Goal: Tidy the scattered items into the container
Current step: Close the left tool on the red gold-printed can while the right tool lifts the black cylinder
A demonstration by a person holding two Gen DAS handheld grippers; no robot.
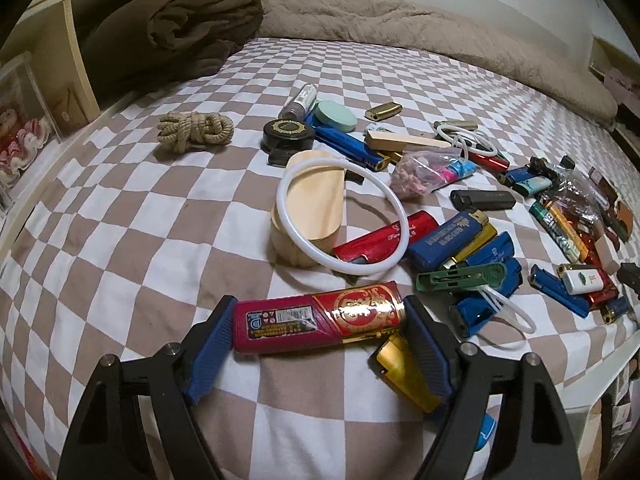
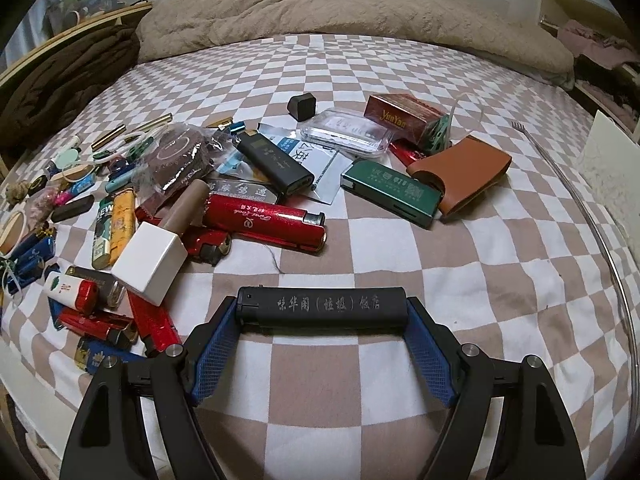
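Where the checkered bed sheet (image 1: 120,208) spreads wide, backed along its far edge by a beige fluffy blanket (image 1: 400,28) and a folded brown blanket (image 1: 168,28) at the far left. Strewn over the sheet, a litter of lighters and oddments. Beyond the left claw (image 1: 320,316), an oval wooden box (image 1: 308,212) ringed loosely by a white hoop (image 1: 344,216), the hoop leaning on the box and overlapping a red lighter (image 1: 384,236). Farther past the box to its left, a knotted rope bundle (image 1: 196,132); behind the box, a black round tin (image 1: 286,132). Pinched end to end between the left claw's blue pads, a crimson-and-gold lighter (image 1: 320,316), lying crosswise, with a gold lighter (image 1: 404,372) just beneath the right pad. Pinched likewise in the right claw (image 2: 322,308), a black lighter (image 2: 322,308) with pale characters, crosswise over the sheet. Beyond it, a glittery red lighter (image 2: 264,220), a green lighter (image 2: 390,192), a tan leather pouch (image 2: 468,176) and a white block (image 2: 150,256). No container told apart for certain.
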